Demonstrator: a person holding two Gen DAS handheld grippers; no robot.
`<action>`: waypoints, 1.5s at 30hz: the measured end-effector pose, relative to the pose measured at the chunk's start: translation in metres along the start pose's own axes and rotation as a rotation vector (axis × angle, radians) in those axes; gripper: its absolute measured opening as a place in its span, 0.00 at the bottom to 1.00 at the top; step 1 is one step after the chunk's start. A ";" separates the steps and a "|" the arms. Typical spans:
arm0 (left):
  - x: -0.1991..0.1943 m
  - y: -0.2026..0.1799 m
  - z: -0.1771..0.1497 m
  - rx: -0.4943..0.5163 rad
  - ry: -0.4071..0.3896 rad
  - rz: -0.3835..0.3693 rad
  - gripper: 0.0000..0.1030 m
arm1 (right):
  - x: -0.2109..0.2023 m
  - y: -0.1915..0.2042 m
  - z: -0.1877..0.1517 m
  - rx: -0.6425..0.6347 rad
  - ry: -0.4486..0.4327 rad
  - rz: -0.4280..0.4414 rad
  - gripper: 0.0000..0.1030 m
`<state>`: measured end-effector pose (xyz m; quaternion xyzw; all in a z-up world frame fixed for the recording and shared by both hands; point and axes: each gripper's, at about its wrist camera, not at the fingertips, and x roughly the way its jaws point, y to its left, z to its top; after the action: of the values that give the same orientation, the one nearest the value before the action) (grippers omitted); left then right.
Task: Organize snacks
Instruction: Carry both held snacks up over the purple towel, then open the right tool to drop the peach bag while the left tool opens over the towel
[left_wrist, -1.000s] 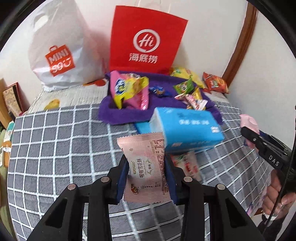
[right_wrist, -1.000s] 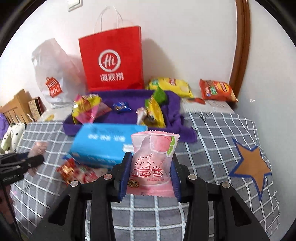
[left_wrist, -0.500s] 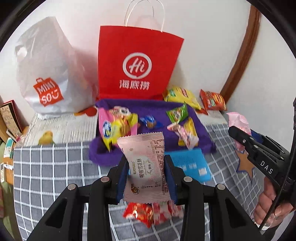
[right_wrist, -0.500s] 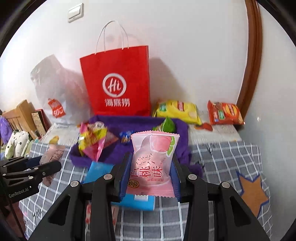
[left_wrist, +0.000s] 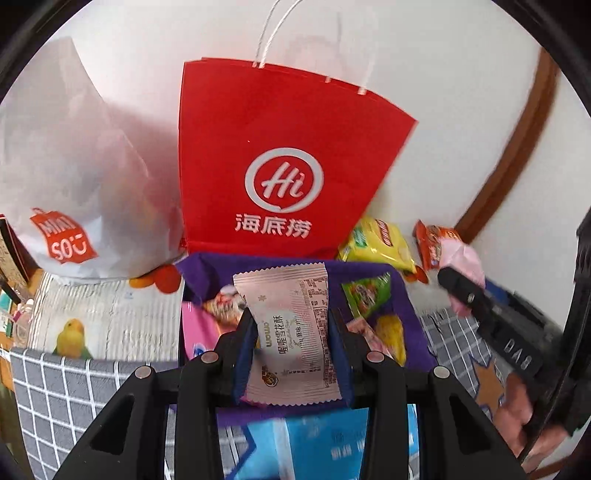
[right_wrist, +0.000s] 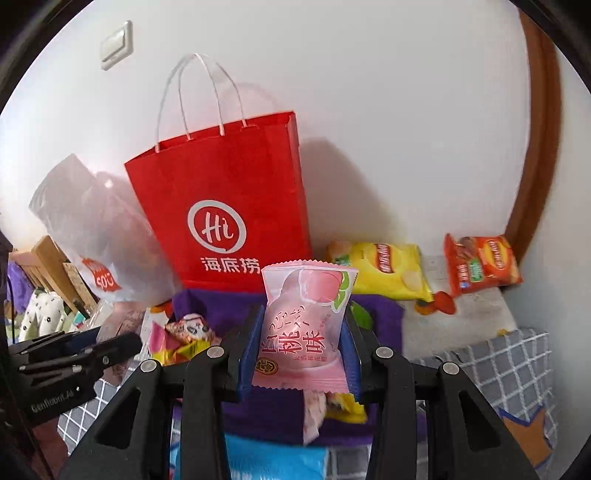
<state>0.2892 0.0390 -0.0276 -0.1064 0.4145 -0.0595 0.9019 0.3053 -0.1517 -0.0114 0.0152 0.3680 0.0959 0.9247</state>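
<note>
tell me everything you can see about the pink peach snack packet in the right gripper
The peach packet is a small, sealed pillow pack of glossy pink plastic film with crimped, zigzag ends. Its upper front shows a peach picture with a green corner patch; red characters and a small round logo sit below. It stands upright and puffy, clamped at its sides between the blue pads of the right gripper, held in the air above the purple cloth. Nothing else visibly touches it.

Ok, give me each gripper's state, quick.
Left gripper: shut on the pale pink snowflake-crisp packet.
Right gripper: shut on the pink peach-flavour packet.
</note>
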 end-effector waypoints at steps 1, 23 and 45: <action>0.006 0.002 0.003 -0.003 -0.001 0.004 0.35 | 0.009 -0.001 0.000 0.006 0.008 0.000 0.38; 0.050 0.037 0.007 0.031 0.071 0.091 0.35 | 0.123 -0.008 -0.039 -0.045 0.304 0.027 0.39; 0.067 0.031 0.001 0.040 0.134 0.066 0.35 | 0.132 -0.007 -0.043 -0.067 0.336 -0.023 0.54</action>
<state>0.3344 0.0564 -0.0840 -0.0706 0.4759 -0.0449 0.8755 0.3709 -0.1353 -0.1329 -0.0360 0.5140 0.0987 0.8513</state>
